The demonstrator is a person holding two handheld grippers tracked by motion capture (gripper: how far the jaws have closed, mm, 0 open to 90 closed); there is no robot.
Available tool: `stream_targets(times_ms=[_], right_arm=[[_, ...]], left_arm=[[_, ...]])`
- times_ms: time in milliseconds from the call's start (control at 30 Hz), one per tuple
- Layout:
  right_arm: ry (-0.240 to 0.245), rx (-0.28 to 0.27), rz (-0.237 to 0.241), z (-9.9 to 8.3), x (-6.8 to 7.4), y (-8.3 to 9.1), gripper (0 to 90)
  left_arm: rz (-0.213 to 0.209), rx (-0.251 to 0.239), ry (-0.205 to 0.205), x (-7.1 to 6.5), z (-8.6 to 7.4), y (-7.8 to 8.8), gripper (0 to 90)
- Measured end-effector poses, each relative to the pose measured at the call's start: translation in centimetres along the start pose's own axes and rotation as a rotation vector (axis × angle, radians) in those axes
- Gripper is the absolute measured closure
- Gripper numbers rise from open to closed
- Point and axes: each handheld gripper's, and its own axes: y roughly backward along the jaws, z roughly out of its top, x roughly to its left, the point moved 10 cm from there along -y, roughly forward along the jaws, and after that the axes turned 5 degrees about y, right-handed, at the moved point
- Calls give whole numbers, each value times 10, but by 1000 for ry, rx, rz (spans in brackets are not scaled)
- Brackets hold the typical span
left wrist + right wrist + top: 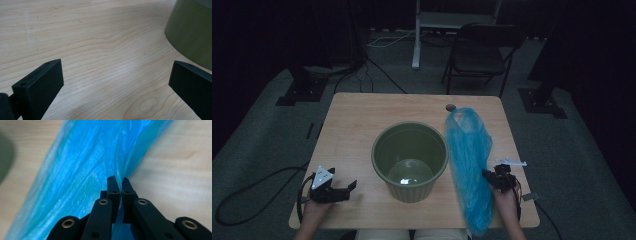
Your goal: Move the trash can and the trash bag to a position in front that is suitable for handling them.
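A long translucent blue plastic bag point(469, 162) lies on the right half of the wooden table point(357, 122), stretching from the far edge to the near edge. My right gripper point(493, 178) is shut on the bag's right edge; in the right gripper view the two black jaws pinch a fold of the blue bag point(82, 177) between them at the right gripper point(121, 181). An olive-green plastic bucket point(410, 160) stands in the table's middle, just left of the bag. My left gripper point(348, 188) rests near the front left corner, jaws wide apart and empty, the left gripper point(116, 78) facing the bucket point(192, 32).
A small white object point(511, 162) lies on the table right of the bag. A round hole point(451, 107) sits near the far edge. Beyond the table stand a dark folding chair point(479, 52) and a white post point(417, 35). Cables trail over the floor.
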Motion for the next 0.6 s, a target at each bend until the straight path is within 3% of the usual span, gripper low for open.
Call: stream_targets(times_ms=[200, 300, 367, 467, 567, 600], right_arm=[[17, -17, 33, -32, 23, 35, 889], [12, -17, 33, -44, 26, 45, 887], [-2, -23, 29, -59, 29, 61, 875], [-17, -37, 14, -71, 33, 75, 820], [-42, -17, 61, -85, 44, 83, 675], [-50, -16, 73, -89, 47, 85, 591]], left_arm=[[-12, -7, 3, -3, 0, 0, 2], [-11, -8, 4, -3, 1, 0, 1], [-11, -9, 5, -3, 1, 0, 1], [-11, -12, 8, -3, 1, 0, 1], [-14, -14, 10, -3, 1, 0, 2], [-15, -15, 10, -3, 1, 0, 1]])
